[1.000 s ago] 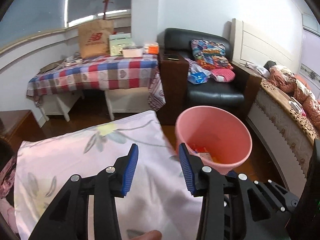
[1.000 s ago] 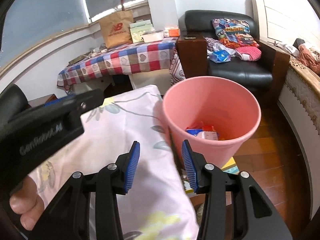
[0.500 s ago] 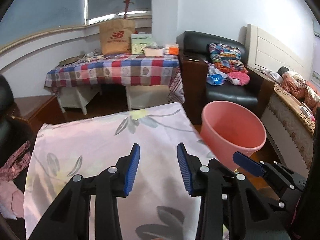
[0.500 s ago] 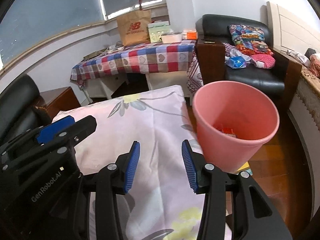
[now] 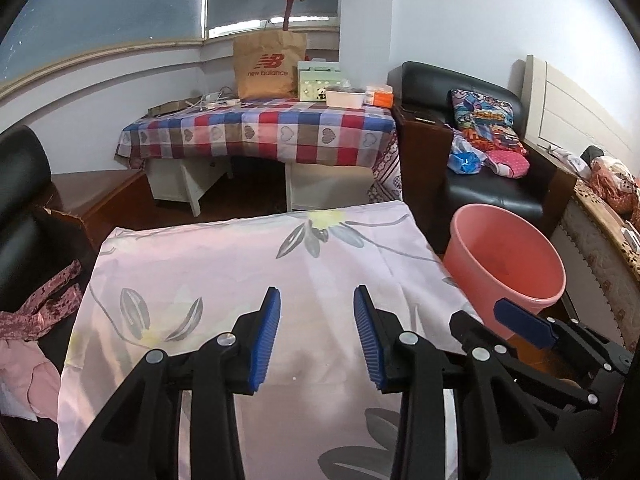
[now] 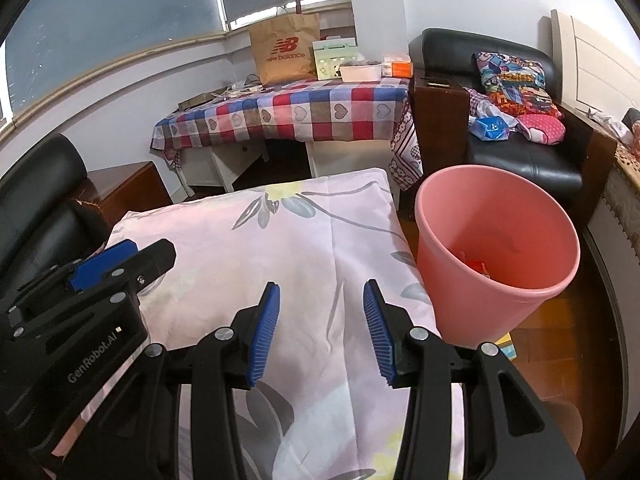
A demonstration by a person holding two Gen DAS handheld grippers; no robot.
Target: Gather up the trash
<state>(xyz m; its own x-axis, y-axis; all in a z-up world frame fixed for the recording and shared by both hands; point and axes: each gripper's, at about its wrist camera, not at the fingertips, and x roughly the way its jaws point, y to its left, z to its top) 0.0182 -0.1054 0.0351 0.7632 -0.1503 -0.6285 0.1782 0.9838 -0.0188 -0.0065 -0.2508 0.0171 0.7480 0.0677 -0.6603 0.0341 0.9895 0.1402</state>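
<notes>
A pink bin (image 5: 504, 264) (image 6: 496, 240) stands on the floor at the right edge of a table under a pale floral cloth (image 5: 240, 264) (image 6: 280, 240). A few bits of red and white trash (image 6: 476, 268) lie inside it. My left gripper (image 5: 316, 300) hovers over the cloth, open, with nothing between its blue pads. My right gripper (image 6: 321, 292) is also open and empty, over the cloth just left of the bin. Each gripper shows at the edge of the other's view, the right gripper (image 5: 524, 324) low on the right and the left gripper (image 6: 106, 264) on the left.
Behind stands a table with a checked cloth (image 5: 260, 136) bearing a paper bag (image 5: 268, 64) and boxes. A black armchair (image 5: 492, 196) with cushions sits behind the bin, a bed (image 5: 600, 216) at far right, a black chair (image 5: 20, 200) at left. Something colourful (image 6: 506, 346) lies by the bin's foot.
Both grippers have drawn back and leftward from the bin, which has slid to the right in both views. The left jaws have narrowed slightly. More of the floral cloth shows.
</notes>
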